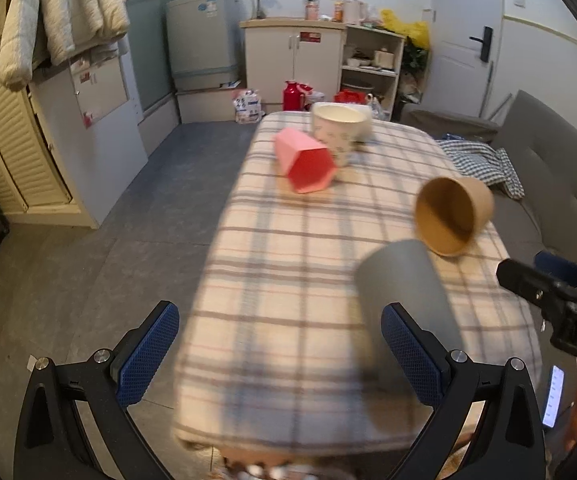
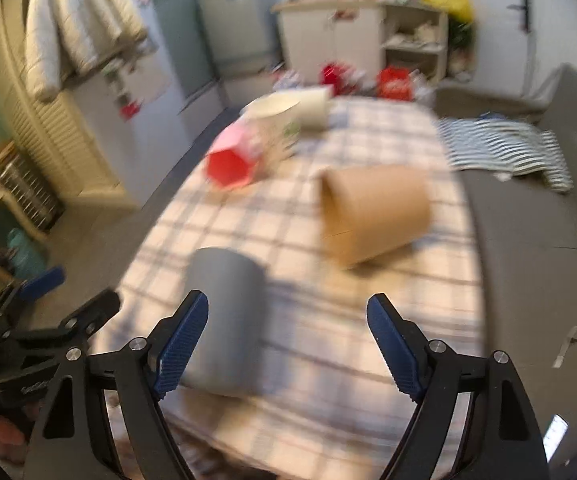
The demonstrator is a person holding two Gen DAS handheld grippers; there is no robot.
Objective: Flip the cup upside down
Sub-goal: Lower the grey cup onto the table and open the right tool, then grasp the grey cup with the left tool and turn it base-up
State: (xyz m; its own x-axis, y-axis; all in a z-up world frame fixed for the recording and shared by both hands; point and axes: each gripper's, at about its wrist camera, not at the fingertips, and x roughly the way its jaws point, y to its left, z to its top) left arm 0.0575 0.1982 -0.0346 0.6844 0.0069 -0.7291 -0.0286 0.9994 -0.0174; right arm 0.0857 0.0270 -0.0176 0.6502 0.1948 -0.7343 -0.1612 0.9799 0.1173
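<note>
Both views blurred. Left tool is wide open, jaws apart and holding nothing, over the near edge of the tabletop, which is covered in a plaid cloth. Right tool is likewise spread open and empty; in the left view its black body enters at about 3 o'clock. Grey cup stands at the near end of the tabletop with a closed flat face on top, its mouth not visible; it sits just beyond the left tool's right finger, contact cannot be told. In the right view the grey cup is at about 8 o'clock, just behind that tool's left finger. Brown paper cup lies on its side, mouth toward the camera, near the grey cup at about 2 o'clock of the left view; in the right view it sits just above centre. Pink hexagonal cup also lies on its side, further back toward 12 o'clock, just beside an upright white patterned cup.
</note>
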